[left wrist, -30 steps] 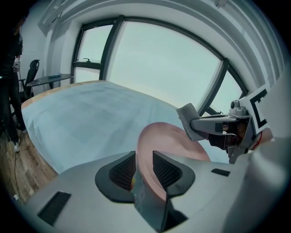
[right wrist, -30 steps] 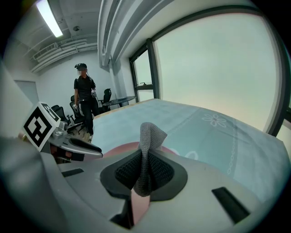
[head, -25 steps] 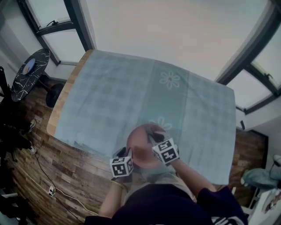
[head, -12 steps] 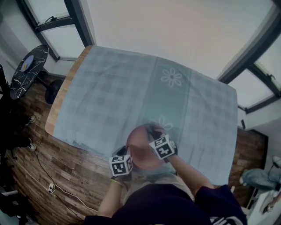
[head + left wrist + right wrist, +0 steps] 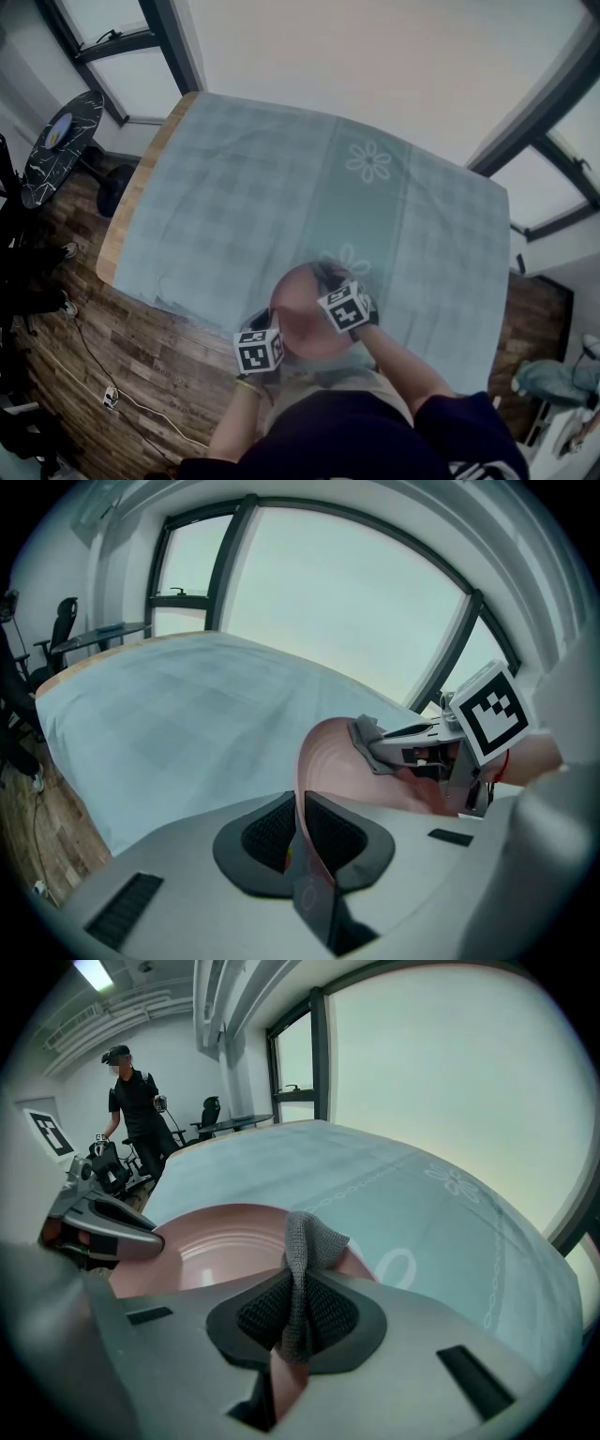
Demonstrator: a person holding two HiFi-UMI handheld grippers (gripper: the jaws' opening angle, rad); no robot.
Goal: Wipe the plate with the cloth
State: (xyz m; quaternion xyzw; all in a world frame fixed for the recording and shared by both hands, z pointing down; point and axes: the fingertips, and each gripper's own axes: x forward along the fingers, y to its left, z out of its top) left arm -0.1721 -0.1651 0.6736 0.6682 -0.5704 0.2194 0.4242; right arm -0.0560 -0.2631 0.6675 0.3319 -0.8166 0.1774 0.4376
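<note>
A pink plate (image 5: 302, 319) sits near the table's front edge on the tablecloth. My left gripper (image 5: 268, 328) is at the plate's near left rim. Its jaws have just been closing, and in the left gripper view both pads press on the rim of the plate (image 5: 330, 761), so the left gripper (image 5: 300, 810) is shut on it. My right gripper (image 5: 298, 1314) is shut on a grey knitted cloth (image 5: 306, 1239), whose free end sticks up over the plate (image 5: 211, 1241). The right gripper (image 5: 330, 283) hangs over the plate's right part.
A light blue checked tablecloth (image 5: 262, 187) with flower prints covers the wooden table (image 5: 128, 220). A dark round side table (image 5: 58, 152) stands at the far left on the wood floor. In the right gripper view a person in black (image 5: 131, 1101) stands far off by chairs.
My right gripper has shifted a little away from me and to the left over the plate. The left gripper and the plate have stayed where they were.
</note>
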